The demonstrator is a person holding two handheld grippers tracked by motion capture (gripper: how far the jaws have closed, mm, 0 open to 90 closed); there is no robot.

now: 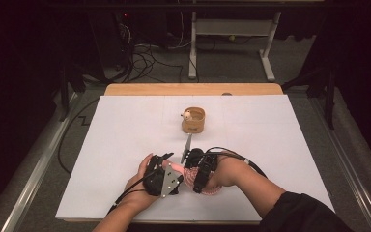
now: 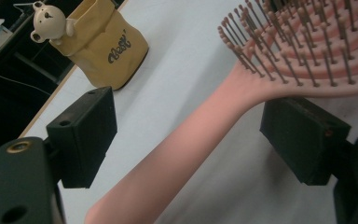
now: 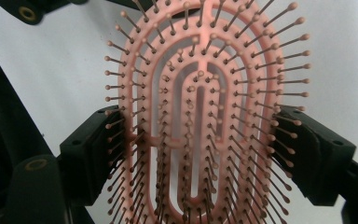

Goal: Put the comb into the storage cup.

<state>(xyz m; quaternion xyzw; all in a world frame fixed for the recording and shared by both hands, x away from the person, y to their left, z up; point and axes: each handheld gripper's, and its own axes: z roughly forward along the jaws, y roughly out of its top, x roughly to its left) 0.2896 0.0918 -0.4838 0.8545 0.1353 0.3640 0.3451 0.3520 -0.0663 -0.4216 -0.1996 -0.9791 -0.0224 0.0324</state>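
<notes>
- The white rectangular table top (image 1: 125,145) carries everything; a strip of bare wood shows along its far edge. Both grippers work near the middle of the near edge, with wide bare room toward the left edge, the right edge and both far corners.
- One pink plastic paddle hairbrush with ball-tipped bristles (image 3: 205,126) is held just above the table near the near edge, its handle pointing toward the left hand.
- The right gripper (image 3: 200,154) clamps the brush head: its two black jaws press on the head's two long sides, bristles facing the camera in the right gripper view.
- The left gripper (image 2: 189,140) has its jaws apart on either side of the pink handle; neither pad touches the handle, which runs through the gap at a slant.
- In the high view the left gripper (image 1: 166,174) and right gripper (image 1: 200,169) sit just beside each other, with the brush (image 1: 176,167) between them.
- One tan soft fabric pouch with dark lettering (image 2: 105,46) stands upright in the middle of the table, nearer the far edge, well apart from the grippers.
- One small cream bear figure (image 2: 46,21) peeks over the pouch's rim; what else is inside cannot be told.
- Count: two grippers, one brush, one pouch, one bear.
</notes>
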